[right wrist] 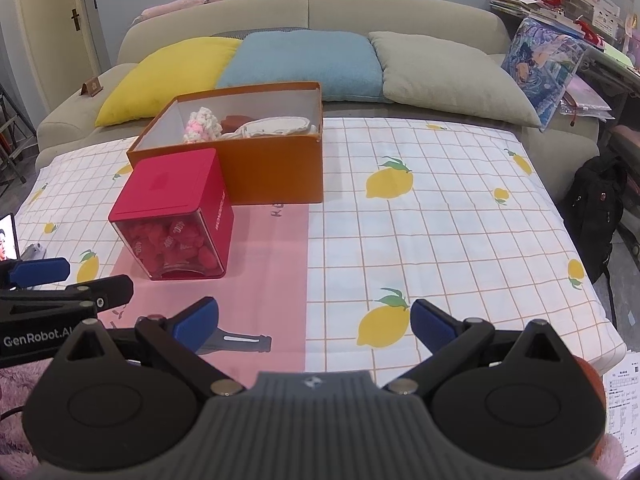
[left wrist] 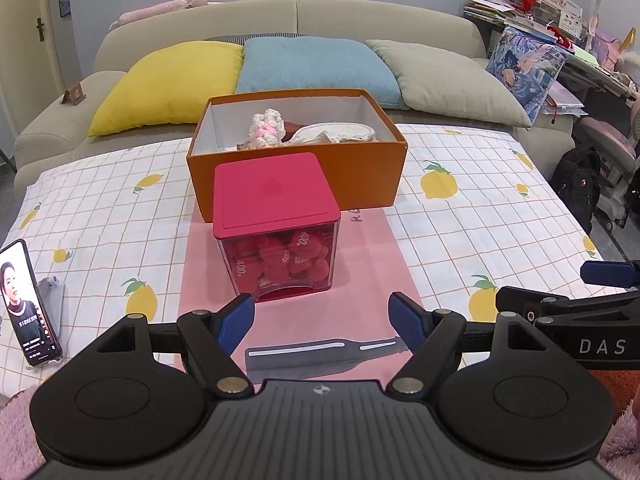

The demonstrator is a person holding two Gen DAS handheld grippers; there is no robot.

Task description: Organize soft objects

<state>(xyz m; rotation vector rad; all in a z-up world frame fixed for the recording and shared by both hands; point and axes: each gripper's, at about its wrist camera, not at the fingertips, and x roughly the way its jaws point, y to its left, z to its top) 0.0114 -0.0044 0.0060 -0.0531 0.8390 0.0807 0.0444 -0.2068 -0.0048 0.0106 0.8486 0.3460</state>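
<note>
Left wrist view gave you the phone [left wrist: 28,304] propped at the left edge w/ a video on screen; right view caught only a sliver of it but showed a black backpack [right wrist: 596,208] beside the worktop [right wrist: 440,220] and the red side of the clear cube box [right wrist: 176,216]. Your left gripper [left wrist: 322,320] had its jaws wide open, holding nothing; same for your right gripper [right wrist: 314,320]. The cube box, red lid on, pink soft pieces inside, sat just ahead of the left jaws, well left of the right ones. Behind it, touching, the orange box [left wrist: 296,168] held a crocheted pink-white piece [left wrist: 266,128] and white fabric [left wrist: 340,134].
</note>
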